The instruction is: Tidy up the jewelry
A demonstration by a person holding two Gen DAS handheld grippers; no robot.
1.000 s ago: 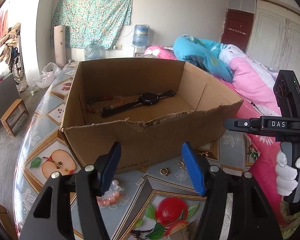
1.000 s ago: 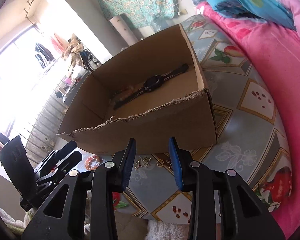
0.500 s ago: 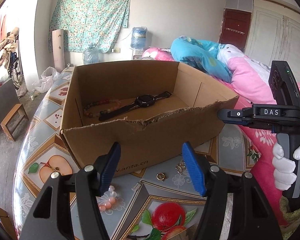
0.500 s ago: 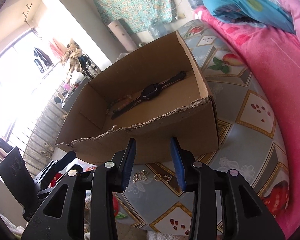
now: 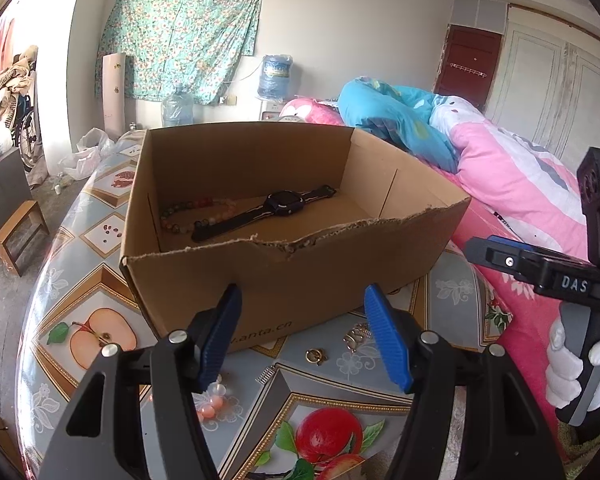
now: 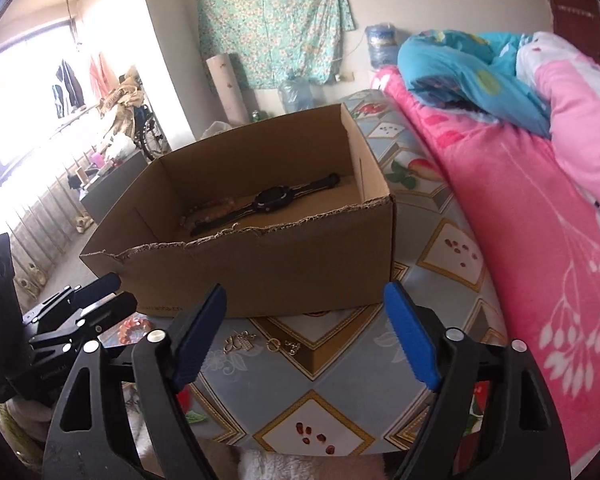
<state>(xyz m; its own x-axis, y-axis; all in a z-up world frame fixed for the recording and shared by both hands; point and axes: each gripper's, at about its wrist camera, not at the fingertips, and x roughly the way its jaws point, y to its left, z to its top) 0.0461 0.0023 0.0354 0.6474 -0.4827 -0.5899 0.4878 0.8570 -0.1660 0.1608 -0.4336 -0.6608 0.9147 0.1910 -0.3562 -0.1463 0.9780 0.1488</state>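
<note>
Right gripper (image 6: pixel 302 334): jaws just opened wide, nothing between them. Small gold pieces (image 6: pixel 274 345) on the tablecloth (image 6: pixel 452 248) just ahead of and below the gap, strung in a short row running crosswise to the jaws, in front of the cardboard box (image 6: pixel 260 272). Left gripper (image 5: pixel 302 334): jaws moderately wide, empty, with a gold ring (image 5: pixel 315 356) ahead and slightly low, and pink beads (image 5: pixel 214 402) right under the left-hand pad. Inside the box beyond both: watch (image 5: pixel 268 210) and bead bracelet (image 5: pixel 188 212), long axis slanting across. Probably nearest for the right: the row of gold pieces, needing a dip down and forward.
</note>
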